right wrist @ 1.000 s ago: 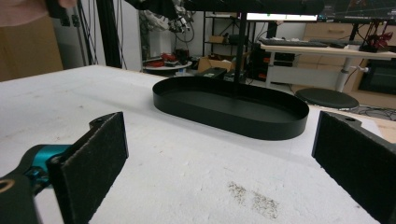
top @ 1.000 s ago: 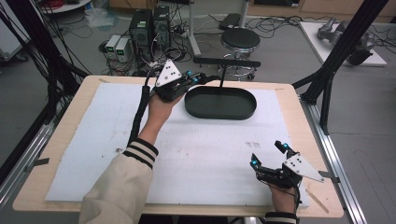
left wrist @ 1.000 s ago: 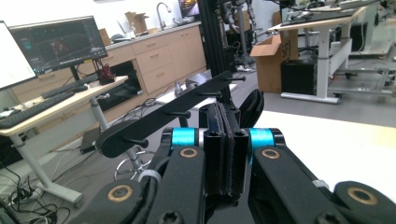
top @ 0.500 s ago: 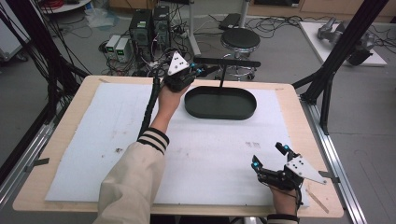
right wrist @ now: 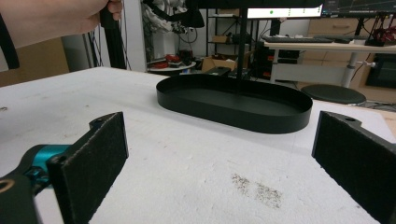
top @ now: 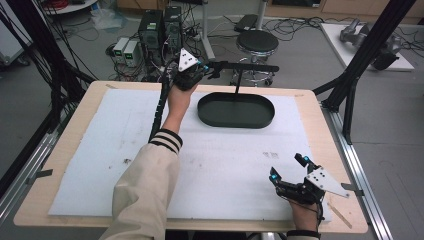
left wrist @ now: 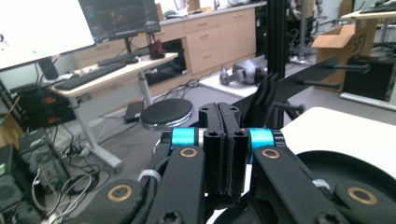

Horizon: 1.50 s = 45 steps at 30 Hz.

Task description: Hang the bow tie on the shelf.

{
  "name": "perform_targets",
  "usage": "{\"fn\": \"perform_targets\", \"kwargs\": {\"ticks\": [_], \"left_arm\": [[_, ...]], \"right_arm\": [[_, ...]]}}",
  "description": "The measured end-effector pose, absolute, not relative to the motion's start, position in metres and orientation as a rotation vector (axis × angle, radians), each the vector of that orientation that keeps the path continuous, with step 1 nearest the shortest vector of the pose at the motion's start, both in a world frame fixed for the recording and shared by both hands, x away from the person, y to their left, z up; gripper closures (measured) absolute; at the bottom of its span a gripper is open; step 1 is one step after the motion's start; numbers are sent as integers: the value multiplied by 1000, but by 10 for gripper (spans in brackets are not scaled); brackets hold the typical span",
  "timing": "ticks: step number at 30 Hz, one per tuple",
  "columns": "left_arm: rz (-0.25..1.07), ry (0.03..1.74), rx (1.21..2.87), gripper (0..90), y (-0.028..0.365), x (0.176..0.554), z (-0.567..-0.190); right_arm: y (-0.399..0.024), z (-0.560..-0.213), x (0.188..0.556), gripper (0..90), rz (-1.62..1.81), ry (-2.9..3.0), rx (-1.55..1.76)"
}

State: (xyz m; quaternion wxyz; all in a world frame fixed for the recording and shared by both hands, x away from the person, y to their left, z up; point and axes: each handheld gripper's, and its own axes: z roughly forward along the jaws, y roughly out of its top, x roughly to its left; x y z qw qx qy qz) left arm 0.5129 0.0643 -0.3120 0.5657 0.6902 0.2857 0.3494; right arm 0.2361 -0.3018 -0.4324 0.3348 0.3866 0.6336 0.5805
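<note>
Since the earlier frame, the left gripper (top: 192, 75) had edged rightward along the desk's (top: 65, 165) far edge toward the black stand's crossbar (top: 245, 66). From above, the oval tray (top: 236, 111) lay lengthwise across the desk, white mat bare before it. The left gripper view showed its jaws pressed together, empty. In the right gripper view, the right gripper (right wrist: 219, 163) held jaws wide apart, facing the tray's long side.

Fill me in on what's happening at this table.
A person works at a table with a gripper in each hand. The left gripper, jaws shut with nothing between them, is held up at the far edge beside the crossbar of a black stand that rises from an oval tray. The right gripper rests open near the front right corner, holding nothing.
</note>
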Motion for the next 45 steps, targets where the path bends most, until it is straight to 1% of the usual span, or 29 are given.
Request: {"fn": "perform_targets", "kwargs": {"ticks": [11, 13, 14, 16, 17, 18, 19, 20, 21, 22, 26, 29, 31, 32, 35, 37, 45], "left_arm": [[847, 729, 1673, 868, 68, 520, -325], [845, 745, 1674, 788, 69, 521, -325], [854, 756, 1673, 717, 70, 520, -325], [859, 760, 1667, 681, 73, 520, -325], [867, 770, 1654, 602, 74, 519, -325], [867, 776, 1644, 602, 75, 518, -325], [865, 778, 1635, 572, 77, 517, -325], [867, 780, 1627, 514, 79, 516, -325], [866, 779, 1617, 489, 81, 514, -325], [861, 776, 1609, 489, 83, 512, -324], [847, 753, 1579, 368, 94, 498, -322], [857, 730, 1569, 305, 104, 484, -318], [852, 718, 1549, 287, 113, 473, -315], [856, 711, 1534, 256, 117, 468, -314], [875, 721, 1504, 217, 133, 448, -312], [881, 737, 1482, 166, 145, 434, -310], [898, 724, 1411, 147, 207, 366, -311]], "right_arm": [[-301, -433, 236, 26, 1514, 1656, 1008], [-301, -433, 236, 26, 1517, 1657, 1009], [-301, -433, 236, 26, 1517, 1658, 1008], [-301, -433, 236, 26, 1517, 1658, 1008], [-301, -433, 236, 26, 1518, 1657, 1009], [-301, -433, 236, 26, 1518, 1657, 1009], [-301, -433, 236, 26, 1515, 1655, 1004], [-301, -432, 236, 26, 1517, 1652, 1001], [-301, -432, 236, 26, 1521, 1652, 1005], [-301, -432, 236, 26, 1521, 1652, 1005], [-302, -432, 236, 26, 1525, 1649, 1011], [-302, -433, 237, 26, 1514, 1649, 1014], [-303, -433, 236, 26, 1514, 1646, 1014], [-303, -433, 235, 26, 1513, 1643, 1014], [-303, -432, 235, 26, 1508, 1631, 1002], [-303, -432, 234, 26, 1504, 1626, 1004], [-304, -425, 228, 26, 1494, 1583, 999]]}}
